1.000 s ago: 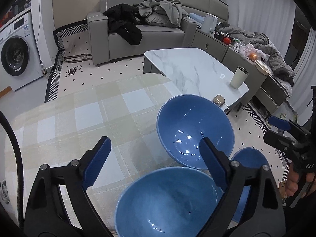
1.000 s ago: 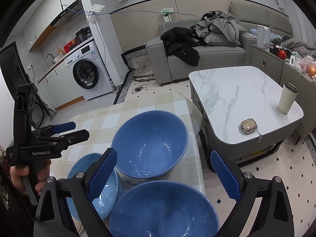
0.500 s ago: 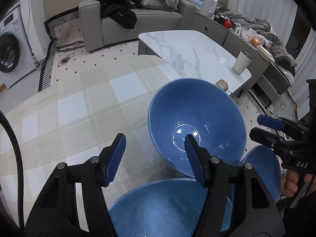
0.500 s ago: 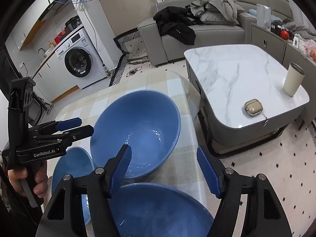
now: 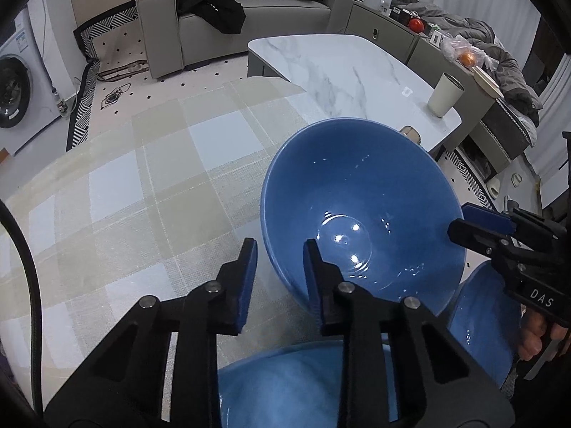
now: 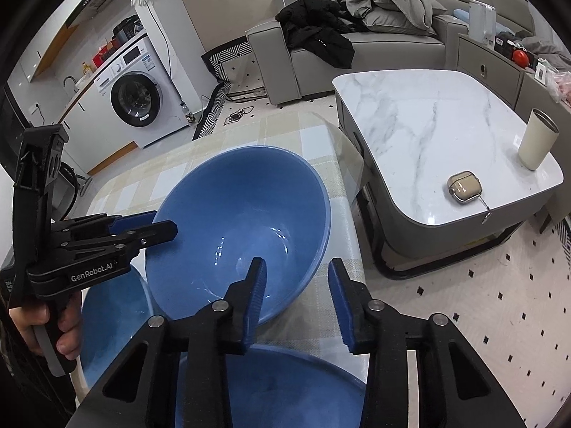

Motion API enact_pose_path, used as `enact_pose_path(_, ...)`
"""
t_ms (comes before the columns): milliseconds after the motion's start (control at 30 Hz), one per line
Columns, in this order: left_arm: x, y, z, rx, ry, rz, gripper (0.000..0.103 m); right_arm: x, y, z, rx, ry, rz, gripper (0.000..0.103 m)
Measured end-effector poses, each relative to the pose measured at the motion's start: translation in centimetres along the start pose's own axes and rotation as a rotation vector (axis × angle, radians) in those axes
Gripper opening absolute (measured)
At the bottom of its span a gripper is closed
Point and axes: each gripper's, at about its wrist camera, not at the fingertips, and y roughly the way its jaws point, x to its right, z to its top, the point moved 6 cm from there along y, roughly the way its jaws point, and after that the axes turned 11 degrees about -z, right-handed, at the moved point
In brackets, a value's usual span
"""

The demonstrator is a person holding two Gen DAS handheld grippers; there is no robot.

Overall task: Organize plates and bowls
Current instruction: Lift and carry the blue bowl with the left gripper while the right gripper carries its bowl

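While both tongs are closing, the left tongs (image 5: 279, 267) and right tongs (image 6: 298, 287) are straddling opposite rims of the large blue bowl (image 5: 360, 210), which is sitting on the checked bench (image 5: 142, 185). Pads appear not yet seated. Being glazed, rigid, likely slippery and breakable, it is calling for firm rim grips.

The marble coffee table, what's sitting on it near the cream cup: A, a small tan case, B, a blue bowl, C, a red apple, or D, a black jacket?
A: in the right wrist view a small tan case lies on the marble coffee table near the cream cup; no other thing shows on that tabletop.
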Motion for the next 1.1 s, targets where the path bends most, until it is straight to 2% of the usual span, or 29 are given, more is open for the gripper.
enact_pose_path(133, 0.1, 0.3, -0.1, -0.002, 0.005, -0.004, 0.015, -0.1, 0.3, -0.2, -0.005, -0.006, -0.013, 0.027)
enact_pose_path(300, 0.2, 0.4, -0.1, -0.001, 0.008, 0.003, 0.014, -0.1, 0.5, -0.3, -0.002, -0.011, -0.029, 0.02)
enact_pose_path(700, 1.0, -1.2, 0.4, 0.033, 0.021, 0.009, 0.014, -0.1, -0.3, -0.1, 0.036, -0.026, -0.05, 0.02)
enact_pose_path(1100, 2.9, -5.4, 0.9, 0.106, 0.053, 0.011, 0.014, -0.6, -3.5, 0.4, 0.108, -0.046, -0.077, 0.02)
